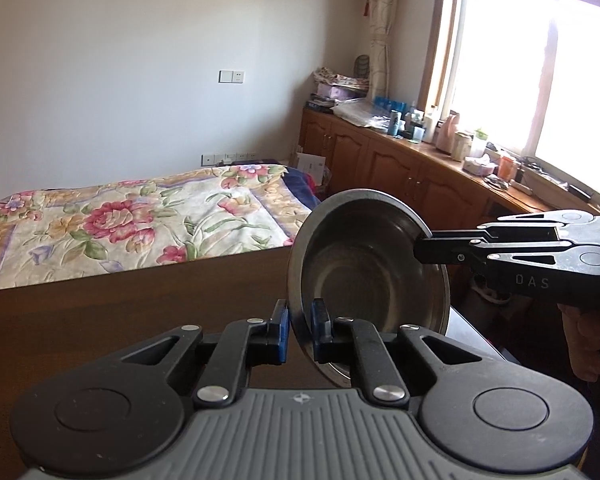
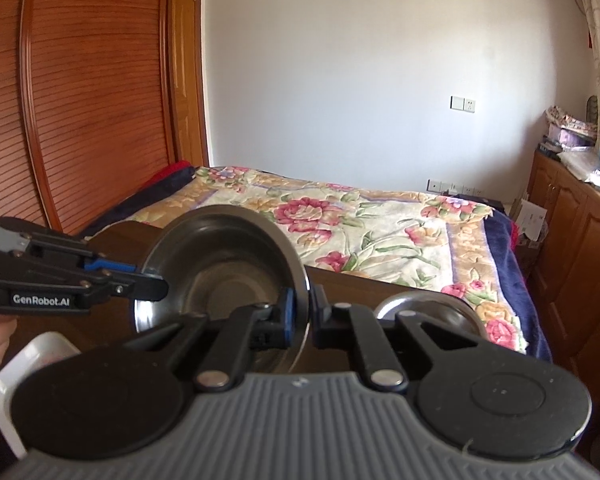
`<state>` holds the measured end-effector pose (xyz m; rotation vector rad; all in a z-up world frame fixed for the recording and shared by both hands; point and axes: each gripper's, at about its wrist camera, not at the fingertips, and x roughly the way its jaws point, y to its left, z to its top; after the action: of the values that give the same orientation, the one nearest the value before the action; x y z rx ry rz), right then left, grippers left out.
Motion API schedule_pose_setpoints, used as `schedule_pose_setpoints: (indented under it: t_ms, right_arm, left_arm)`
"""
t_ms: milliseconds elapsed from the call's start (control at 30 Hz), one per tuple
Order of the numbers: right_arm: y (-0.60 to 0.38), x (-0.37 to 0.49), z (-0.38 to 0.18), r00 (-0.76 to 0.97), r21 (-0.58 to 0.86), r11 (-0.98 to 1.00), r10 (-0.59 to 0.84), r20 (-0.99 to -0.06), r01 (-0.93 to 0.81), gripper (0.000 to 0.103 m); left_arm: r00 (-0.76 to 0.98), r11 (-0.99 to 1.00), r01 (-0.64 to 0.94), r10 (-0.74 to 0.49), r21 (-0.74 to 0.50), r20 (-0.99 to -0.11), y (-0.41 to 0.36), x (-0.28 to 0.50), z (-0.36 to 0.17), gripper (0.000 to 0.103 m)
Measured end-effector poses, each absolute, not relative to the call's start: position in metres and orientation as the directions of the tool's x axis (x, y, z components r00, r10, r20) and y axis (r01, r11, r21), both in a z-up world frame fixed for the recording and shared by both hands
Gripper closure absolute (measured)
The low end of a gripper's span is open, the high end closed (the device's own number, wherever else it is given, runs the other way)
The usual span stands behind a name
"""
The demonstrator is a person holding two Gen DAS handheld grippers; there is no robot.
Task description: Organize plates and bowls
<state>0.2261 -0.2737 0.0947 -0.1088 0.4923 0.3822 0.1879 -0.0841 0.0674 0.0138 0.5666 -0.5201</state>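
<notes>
A steel bowl [image 1: 364, 272] [image 2: 220, 264] hangs tipped on its edge above the dark wooden table [image 1: 120, 320] [image 2: 340, 284], its hollow facing both cameras. My left gripper [image 1: 300, 328] [image 2: 148, 276] is shut on the bowl's rim at one side. On the opposite side of the rim my right gripper [image 1: 420, 246] [image 2: 302, 312] is shut too. A second steel bowl [image 2: 428, 306] sits on the table behind the right gripper, partly hidden by it. A white dish [image 2: 32, 360] lies low at the left of the right wrist view, mostly hidden by the gripper body.
Beyond the table's far edge is a bed [image 1: 140, 220] with a flowered cover. A wooden cabinet [image 1: 400, 168] crowded with bottles runs under the window on the right. A slatted wardrobe [image 2: 80, 100] stands on the left. A hand [image 1: 588, 340] holds each gripper.
</notes>
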Motion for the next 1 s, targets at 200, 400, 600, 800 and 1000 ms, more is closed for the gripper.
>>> schedule_pose_setpoints:
  t_ms: [200, 400, 600, 800, 1000]
  right_arm:
    - [-0.276, 0.203, 0.093, 0.816, -0.027, 0.926, 0.318, -0.482, -0.377, 0.093]
    - [-0.279, 0.177, 0.098, 0.829, -0.045, 0.927, 0.309, -0.465, -0.371, 0.093]
    - [-0.283, 0.156, 0.090, 0.829, -0.066, 0.929, 0.290, -0.478, -0.363, 0.092]
    - [-0.284, 0.144, 0.070, 0.807, -0.056, 0.931, 0.283, -0.519, -0.362, 0.092]
    - [-0.283, 0.139, 0.055, 0.783, -0.044, 0.928, 0.286, -0.552, -0.370, 0.092]
  left_arm:
    - [0.707, 0.857, 0.494, -0.494, -0.146, -0.506, -0.083, 0.161, 0.065, 0.092]
    - [0.698, 0.841, 0.517, -0.522, -0.159, -0.490, -0.083, 0.134, 0.068, 0.092]
    - [0.676, 0.829, 0.534, -0.537, -0.167, -0.505, -0.088, 0.113, 0.055, 0.092]
    - [0.644, 0.822, 0.538, -0.544, -0.186, -0.538, -0.089, 0.100, 0.034, 0.092]
    - [0.611, 0.818, 0.539, -0.544, -0.201, -0.575, -0.089, 0.098, 0.017, 0.092]
